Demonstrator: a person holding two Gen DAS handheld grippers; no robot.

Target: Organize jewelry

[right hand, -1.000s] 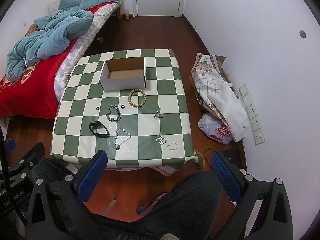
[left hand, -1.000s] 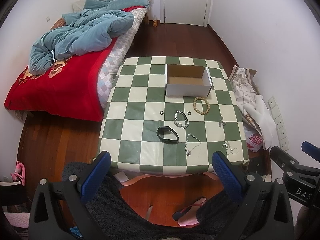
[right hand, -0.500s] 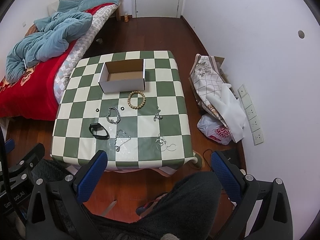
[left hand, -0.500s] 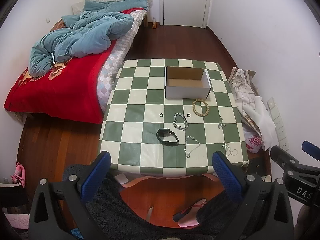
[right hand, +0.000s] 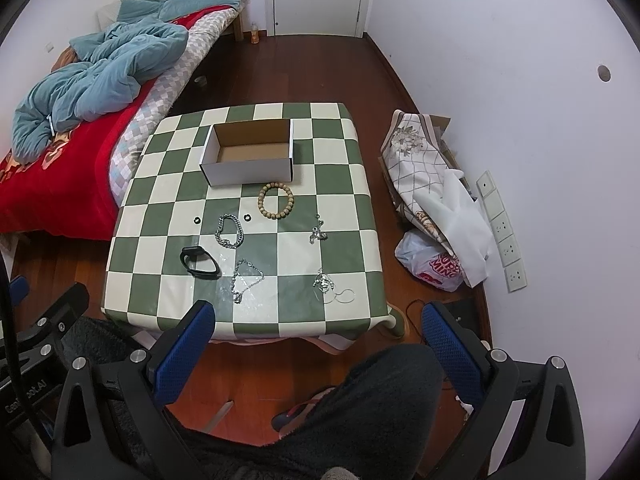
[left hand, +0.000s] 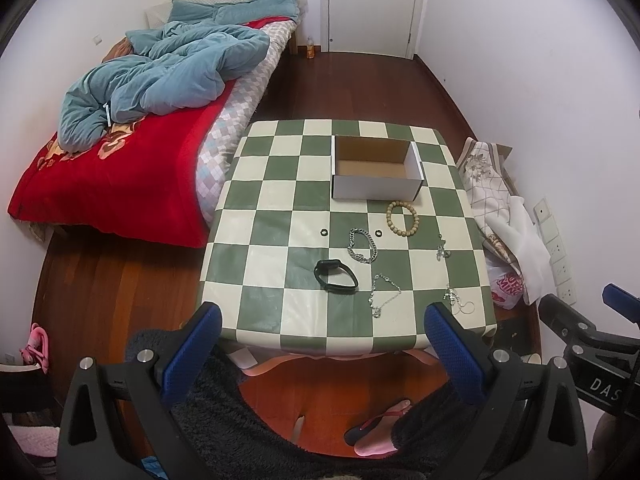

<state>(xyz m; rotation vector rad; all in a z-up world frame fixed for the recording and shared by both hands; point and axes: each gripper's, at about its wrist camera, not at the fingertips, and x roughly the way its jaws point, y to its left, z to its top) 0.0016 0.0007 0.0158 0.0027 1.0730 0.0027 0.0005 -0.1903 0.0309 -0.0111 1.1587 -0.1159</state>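
Note:
A green-and-cream checkered table (left hand: 280, 176) (right hand: 344, 208) holds an open white cardboard box (left hand: 376, 186) (right hand: 248, 170), empty inside. In front of it lie a wooden bead bracelet (left hand: 403, 218) (right hand: 275, 201), a silver chain bracelet (left hand: 362, 245) (right hand: 229, 231), a black wristband (left hand: 335, 275) (right hand: 199, 262), two small black rings (left hand: 323, 232) (left hand: 378, 233), and several thin silver necklaces (left hand: 383, 295) (right hand: 245, 273). My left gripper (left hand: 320, 324) and right gripper (right hand: 318, 322) are both open and empty, held high above the table's near edge.
A bed (left hand: 120, 168) with a red blanket and teal duvet stands left of the table. Folded cloth and a plastic bag (right hand: 434, 264) lie on the floor by the right wall. A closed white door (left hand: 372, 4) is at the back. My legs and slippers are below.
Both grippers have risen and pulled back a little, so the table looks smaller and lower in view. Nothing on the table has moved.

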